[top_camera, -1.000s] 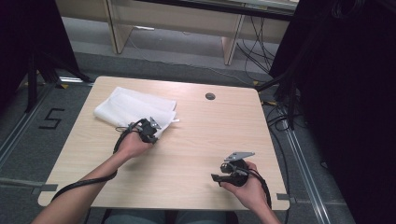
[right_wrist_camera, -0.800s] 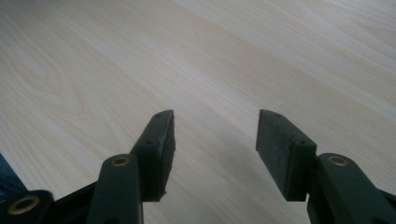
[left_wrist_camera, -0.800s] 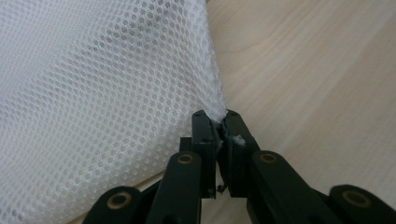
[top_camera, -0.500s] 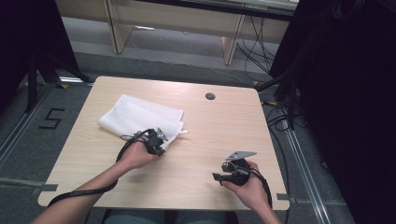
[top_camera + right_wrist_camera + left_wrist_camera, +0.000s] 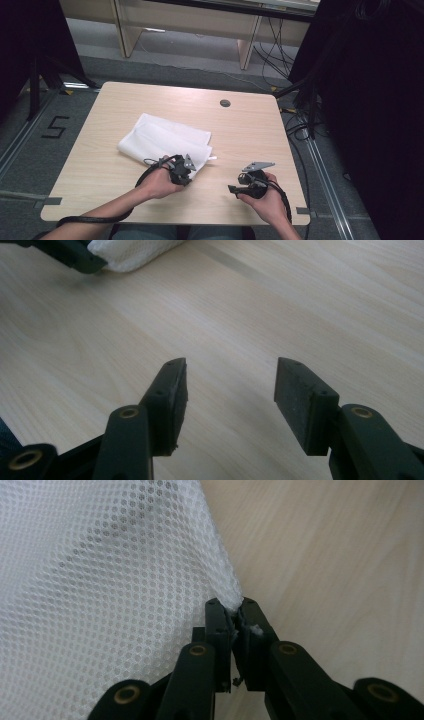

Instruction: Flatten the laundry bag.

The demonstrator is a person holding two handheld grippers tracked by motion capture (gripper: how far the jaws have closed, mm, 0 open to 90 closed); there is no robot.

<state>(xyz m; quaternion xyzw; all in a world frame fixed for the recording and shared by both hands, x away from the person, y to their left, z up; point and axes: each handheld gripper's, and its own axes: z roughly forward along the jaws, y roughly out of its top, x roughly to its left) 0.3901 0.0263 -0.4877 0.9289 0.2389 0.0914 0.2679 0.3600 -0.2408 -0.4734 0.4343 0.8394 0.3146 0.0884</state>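
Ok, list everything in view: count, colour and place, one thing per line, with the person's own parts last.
table: one, light wood, middle of the high view.
cloth: one, white mesh, folded, on the table's left half; its near corner is pinched.
round cap: one, dark, set in the table top near the far edge.
floor marking: one, black figure 5, on the grey floor left of the table.
cables: several, black, on the floor right of the table.
left gripper: one, black, jaws shut on the cloth's corner.
right gripper: one, black, jaws open over bare table, holding nothing.
hands: two, one on each gripper, at the near edge.
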